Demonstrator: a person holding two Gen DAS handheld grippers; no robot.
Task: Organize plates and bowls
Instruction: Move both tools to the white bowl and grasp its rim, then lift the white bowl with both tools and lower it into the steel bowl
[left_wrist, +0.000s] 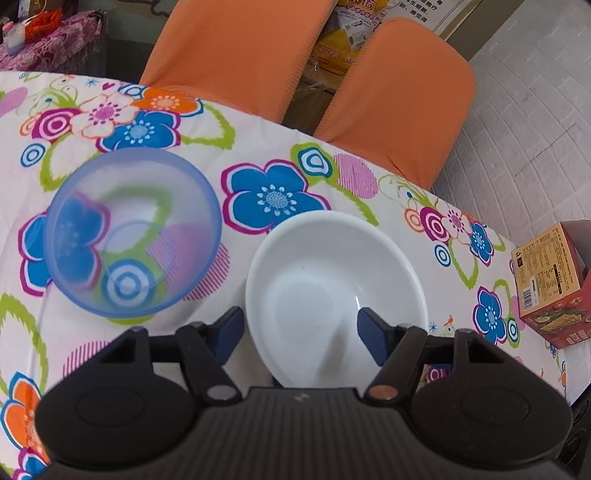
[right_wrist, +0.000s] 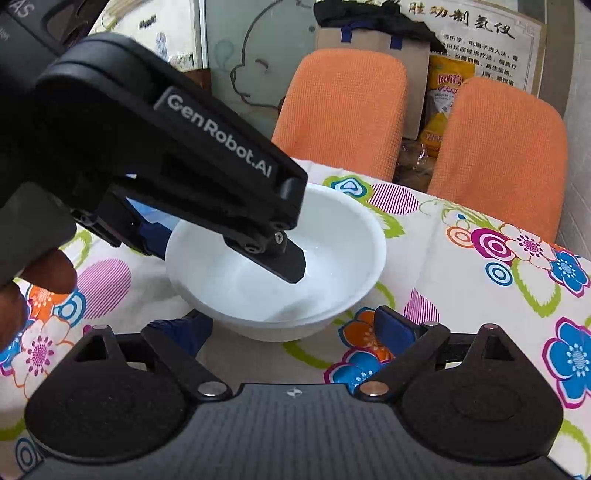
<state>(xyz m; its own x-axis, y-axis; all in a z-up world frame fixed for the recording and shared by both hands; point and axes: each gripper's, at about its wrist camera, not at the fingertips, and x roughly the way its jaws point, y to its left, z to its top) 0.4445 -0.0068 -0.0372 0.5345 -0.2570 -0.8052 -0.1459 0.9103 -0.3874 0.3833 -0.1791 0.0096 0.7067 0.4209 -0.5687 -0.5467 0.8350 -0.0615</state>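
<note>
I have the left gripper (left_wrist: 299, 334) poised over the near rim of the white bowl (left_wrist: 332, 280), one finger reaching down inside it and the other outside the wall on the side toward the blue bowl (left_wrist: 133, 236). The fingers are spread wide with the rim between them, not yet pinched, which I take as the setup for an edge grasp: the bowl's wall is too steep and smooth to take any other way. The white bowl sits upright on the flowered tablecloth (left_wrist: 314, 184), between the blue bowl and the red carton (left_wrist: 550, 284) at the table edge, with two orange chairs (left_wrist: 236, 48) beyond it.

From my right side, the left tool angles down steeply from the upper left, its dark finger (right_wrist: 286, 262) dipping into the white bowl's hollow; I cannot tell whether it touches the inner surface. A hand (right_wrist: 22, 291) grips that tool just beside the bowl. The right gripper (right_wrist: 291, 332) hangs back on the near side of the white bowl, level and low, fingers apart and holding nothing, its left finger close under the bowl's wall. I judge it is waiting while the left closes, probably to nest the white bowl with the blue one.
</note>
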